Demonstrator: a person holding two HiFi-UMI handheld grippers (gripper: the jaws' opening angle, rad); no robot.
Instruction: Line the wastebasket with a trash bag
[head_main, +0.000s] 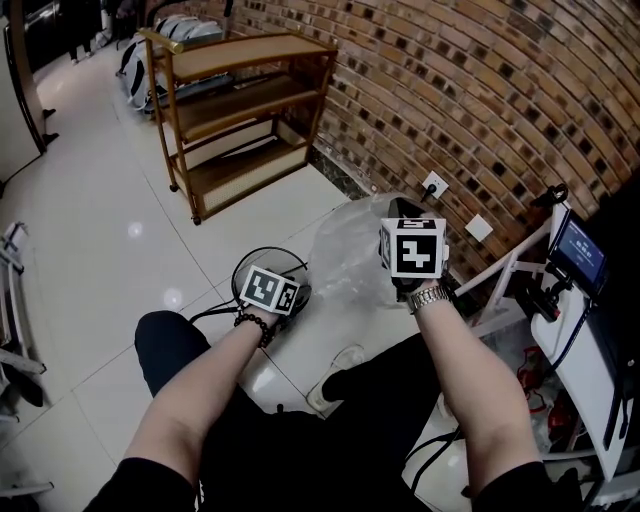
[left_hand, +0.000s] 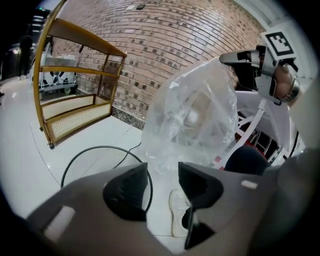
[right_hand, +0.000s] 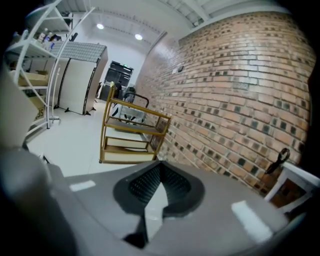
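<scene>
Left gripper view: left tool (left_hand: 162, 172) wide, empty.

A lab-like workroom: brick wall (head_main: 480, 90), glossy tiled floor (head_main: 90, 200), wooden shelf trolley (head_main: 240, 110), white rack (right_hand: 30, 46), mounted screen (head_main: 578, 250)

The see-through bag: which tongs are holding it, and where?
The right tongs are shut on the clear trash bag, pinching it near its top. The left tongs are open and grip nothing.
</scene>
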